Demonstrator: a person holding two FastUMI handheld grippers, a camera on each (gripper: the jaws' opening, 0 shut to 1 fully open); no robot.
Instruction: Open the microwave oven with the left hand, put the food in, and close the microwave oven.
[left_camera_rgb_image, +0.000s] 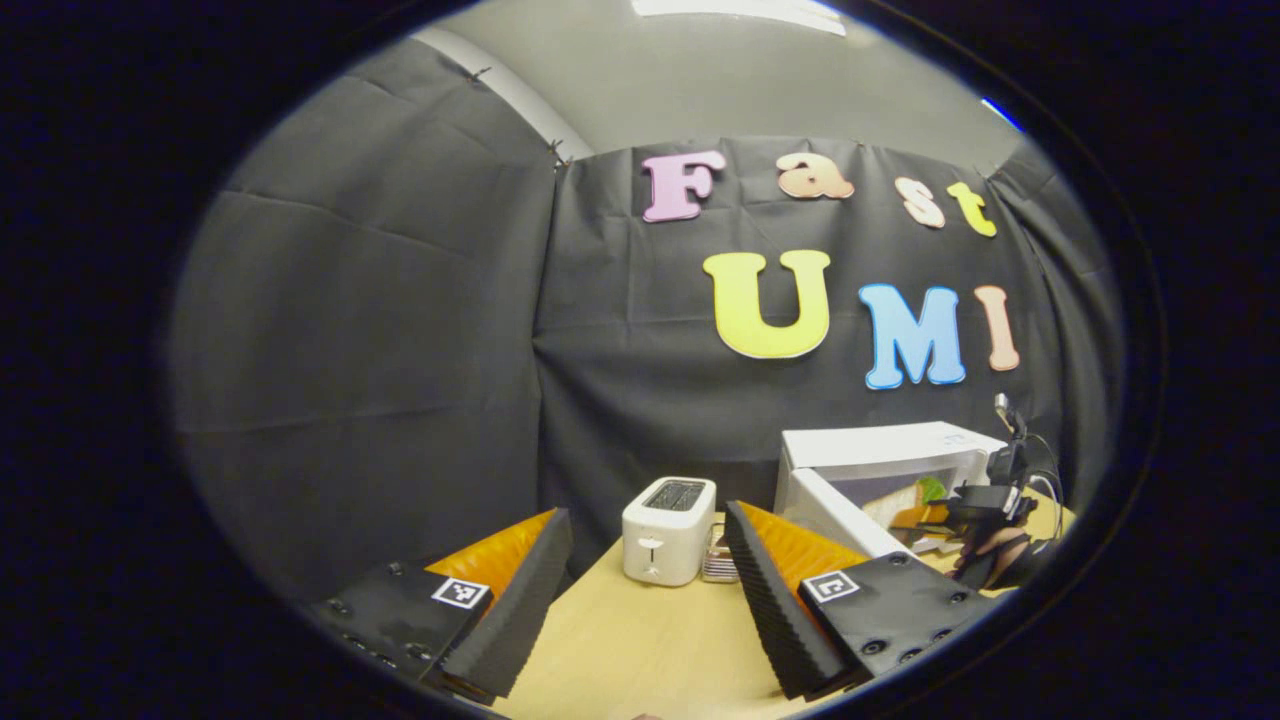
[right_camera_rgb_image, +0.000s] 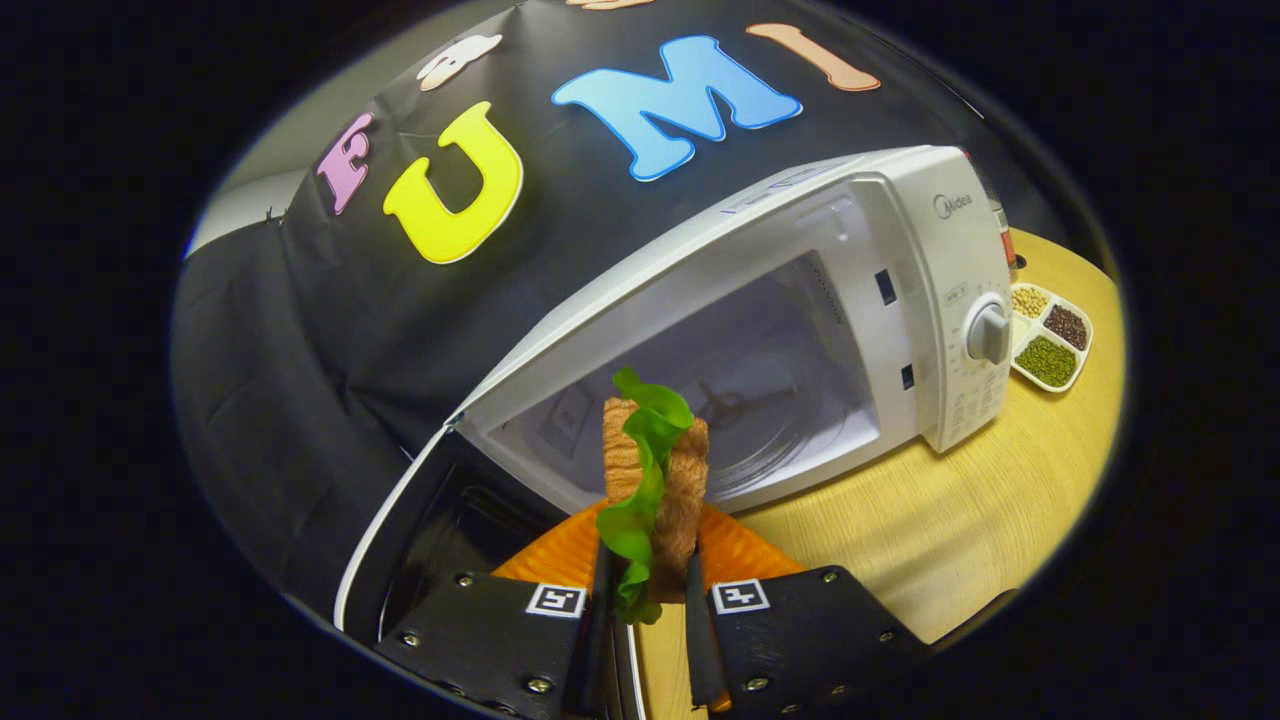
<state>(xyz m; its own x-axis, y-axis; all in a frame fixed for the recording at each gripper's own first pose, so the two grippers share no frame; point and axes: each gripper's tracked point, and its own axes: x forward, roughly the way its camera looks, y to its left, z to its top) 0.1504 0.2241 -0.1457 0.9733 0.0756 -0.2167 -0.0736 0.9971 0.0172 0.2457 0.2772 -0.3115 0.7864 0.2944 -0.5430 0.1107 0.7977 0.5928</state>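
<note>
Door's open, so we're on the middle step: getting the food in. In the right gripper view, the right gripper (right_camera_rgb_image: 645, 600) at bottom centre has its jaws narrowed onto a toy sandwich of two brown bread slices with a green lettuce leaf (right_camera_rgb_image: 652, 470), both fingers pressing its sides, held upright just in front of the white boxy microwave oven (right_camera_rgb_image: 905, 260), whose dark-windowed door (right_camera_rgb_image: 440, 530) swings out at lower left. The cavity with its glass turntable (right_camera_rgb_image: 760, 420) sits centre frame. Next, I'd say: carry the sandwich forward over the sill, set it on the turntable, let go.

Left gripper view: the left gripper (left_camera_rgb_image: 640, 600) hangs at bottom centre, jaws wide, holding nothing, above the pale wooden table (left_camera_rgb_image: 620, 640). A white two-slot toaster (left_camera_rgb_image: 668, 530) stands mid-frame.

At lower right there, the sandwich and the far gripper are too small to make out clearly. In the right gripper view, the sandwich's bottom is hidden between the fingers. A white divided dish of beans (right_camera_rgb_image: 1048, 335) sits at the right edge.
</note>
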